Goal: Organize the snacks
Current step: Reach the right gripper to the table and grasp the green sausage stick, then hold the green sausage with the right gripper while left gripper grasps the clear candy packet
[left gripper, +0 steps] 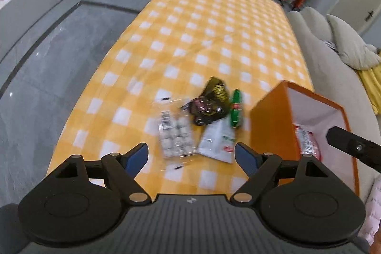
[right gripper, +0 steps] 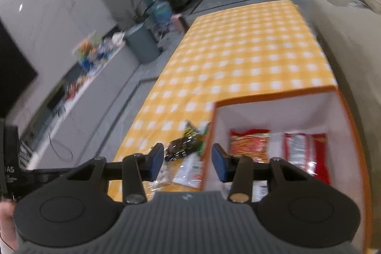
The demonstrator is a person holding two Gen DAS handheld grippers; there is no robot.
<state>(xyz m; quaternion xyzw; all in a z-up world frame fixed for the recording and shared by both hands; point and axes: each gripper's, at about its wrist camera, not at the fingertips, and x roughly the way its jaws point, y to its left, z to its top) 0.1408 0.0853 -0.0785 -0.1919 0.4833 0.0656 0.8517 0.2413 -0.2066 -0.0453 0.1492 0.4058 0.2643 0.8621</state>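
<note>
From the left wrist view, we are finding the left claw [left gripper: 191, 155] released, its blue pads standing wide apart with nothing between them. It is hovering over the near end of the bench [left gripper: 214, 23], which is wearing a yellow checked cloth. Just ahead of it a loose cluster of snacks is lying on the cloth: a clear bag of white balls [left gripper: 175, 137], a white pouch [left gripper: 218, 142] touching its right side, a dark packet [left gripper: 209, 102] behind both, and a green packet [left gripper: 236, 108] just right of the dark one. An orange box [left gripper: 271, 120] with a white inside is standing open at the right, close beside the cluster. We are noting a red and white bag [left gripper: 307, 141] lying in it. A black finger of the right claw [left gripper: 352, 145] is reaching over the box.

From the right wrist view, we are finding the right claw [right gripper: 188, 160] partly open, gripping nothing. Its pads are sitting either side of the box's left wall [right gripper: 210, 135]. Inside the box [right gripper: 273, 111] a red bag of orange sticks [right gripper: 248, 142] is lying beside the red and white bag [right gripper: 303, 151]. The dark packet [right gripper: 179, 146] and white pouch [right gripper: 188, 170] are lying on the cloth just left of the box. This view is blurred, so finer print is beyond us.
</note>
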